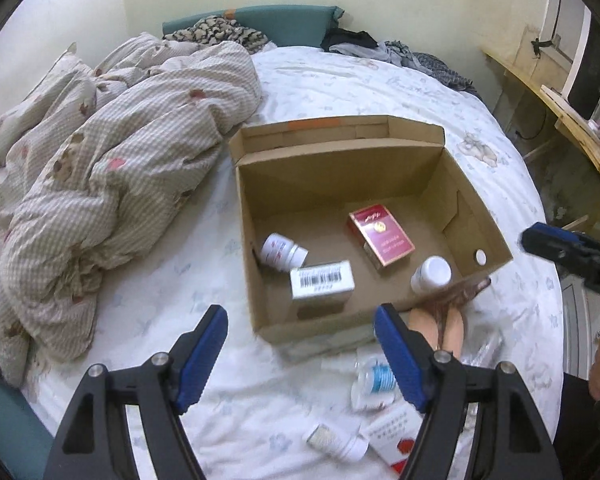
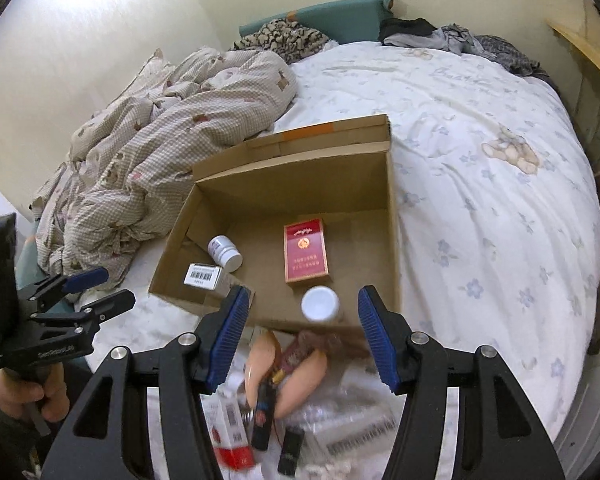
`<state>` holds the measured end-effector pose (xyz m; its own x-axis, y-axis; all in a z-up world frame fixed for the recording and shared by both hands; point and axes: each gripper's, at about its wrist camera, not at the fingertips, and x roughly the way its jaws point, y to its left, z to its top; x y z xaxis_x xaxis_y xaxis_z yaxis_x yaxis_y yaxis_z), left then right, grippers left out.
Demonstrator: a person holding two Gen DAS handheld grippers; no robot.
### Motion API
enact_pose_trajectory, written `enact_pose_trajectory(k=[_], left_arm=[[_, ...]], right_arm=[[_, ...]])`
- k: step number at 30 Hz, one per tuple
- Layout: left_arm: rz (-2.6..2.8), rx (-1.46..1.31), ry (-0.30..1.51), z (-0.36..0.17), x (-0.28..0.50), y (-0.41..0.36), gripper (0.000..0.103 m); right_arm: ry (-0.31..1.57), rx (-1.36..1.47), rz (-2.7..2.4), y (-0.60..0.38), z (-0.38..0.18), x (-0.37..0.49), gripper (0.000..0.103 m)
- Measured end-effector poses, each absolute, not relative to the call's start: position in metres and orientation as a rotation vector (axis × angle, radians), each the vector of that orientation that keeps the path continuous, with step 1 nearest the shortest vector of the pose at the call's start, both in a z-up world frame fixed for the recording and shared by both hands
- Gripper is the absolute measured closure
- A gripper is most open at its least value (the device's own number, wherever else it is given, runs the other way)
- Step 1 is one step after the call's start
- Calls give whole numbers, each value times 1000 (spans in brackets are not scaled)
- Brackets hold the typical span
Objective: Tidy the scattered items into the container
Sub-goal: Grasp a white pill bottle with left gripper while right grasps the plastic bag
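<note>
An open cardboard box (image 1: 476,200) (image 2: 394,216) sits on the bed. Inside lie a red pack (image 1: 381,235) (image 2: 305,250), a white bottle on its side (image 1: 282,252) (image 2: 225,253), a silver barcode box (image 1: 322,286) (image 2: 203,276) and an upright white bottle (image 1: 431,275) (image 2: 320,304). My left gripper (image 1: 300,364) is open and empty in front of the box. My right gripper (image 2: 302,336) is open and empty over the box's near wall. Scattered items lie in front: a small white bottle (image 1: 336,440), a blue-labelled bottle (image 1: 374,382), a red-white box (image 2: 230,432), a black stick (image 2: 263,416).
A crumpled checked duvet (image 1: 100,184) (image 2: 160,160) lies left of the box. Clothes (image 1: 404,54) are piled at the headboard. A wooden shelf (image 1: 560,112) stands right of the bed. A beige object (image 2: 288,376) and clear plastic packaging (image 2: 352,412) lie beside the scattered items.
</note>
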<state>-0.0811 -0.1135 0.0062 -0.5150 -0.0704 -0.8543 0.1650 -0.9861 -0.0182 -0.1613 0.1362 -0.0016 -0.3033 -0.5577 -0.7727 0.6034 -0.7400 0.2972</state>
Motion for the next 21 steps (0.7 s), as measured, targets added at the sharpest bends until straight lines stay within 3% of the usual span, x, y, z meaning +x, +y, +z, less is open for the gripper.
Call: enact_pose_trajectory(k=[8,12,18,21], left_arm=[[-2578,1535,163,-13,-67,-109,26],[-2544,1597,177,-27,-70,-110,27],[-2521,1641,341,-39,-72,-122,26],[-2523,1638,380,-41,-71,-123,26]], right_arm=[[46,1403,-1997,161,-38,-159,41],[162,1550,-1969,159,-74,-161,42],[129,1773,-1850,165,-122,-173,41],[268,1786,-1853,156,-133,-168,33]])
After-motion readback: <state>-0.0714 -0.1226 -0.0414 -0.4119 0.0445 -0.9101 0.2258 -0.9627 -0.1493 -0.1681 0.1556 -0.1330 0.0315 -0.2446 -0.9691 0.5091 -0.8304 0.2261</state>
